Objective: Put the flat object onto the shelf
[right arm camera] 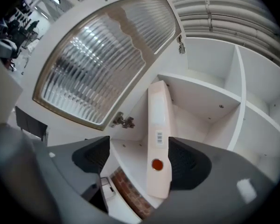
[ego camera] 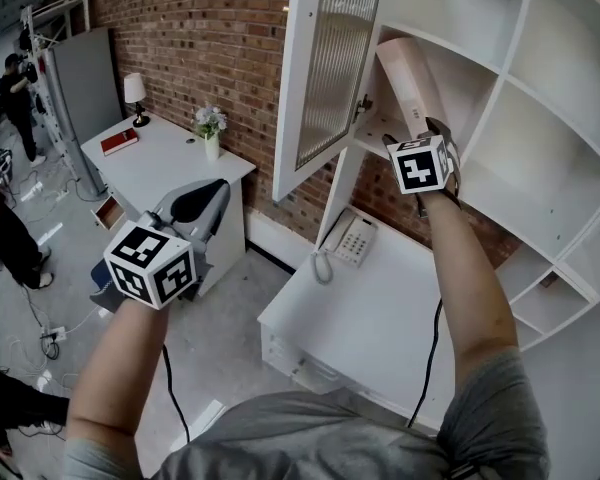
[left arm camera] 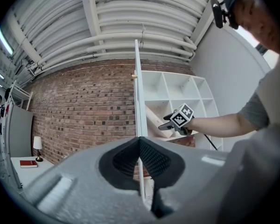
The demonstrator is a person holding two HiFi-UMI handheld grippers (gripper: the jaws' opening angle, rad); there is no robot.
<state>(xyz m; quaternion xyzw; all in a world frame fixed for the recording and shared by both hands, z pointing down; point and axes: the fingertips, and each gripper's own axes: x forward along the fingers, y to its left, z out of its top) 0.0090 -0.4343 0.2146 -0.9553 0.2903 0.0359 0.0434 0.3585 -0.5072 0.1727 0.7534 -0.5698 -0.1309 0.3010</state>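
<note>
Right gripper view: right tool apart, binder between jaws unclamped, overhanging shelf edge; left tool together.

Folder leans inside shelf, phone lies below

One pink binder, one telephone, one table lamp, one red book, one vase of flowers, two white worktops, one ribbed-glass door.

- Flat object: smooth, pale, slightly glossy cover, plastic-like.
- Shelf: smooth matt white board.
- Door pane, at 10 o'clock from the flat object: ribbed glass.
- Wall: rough brick.
</note>
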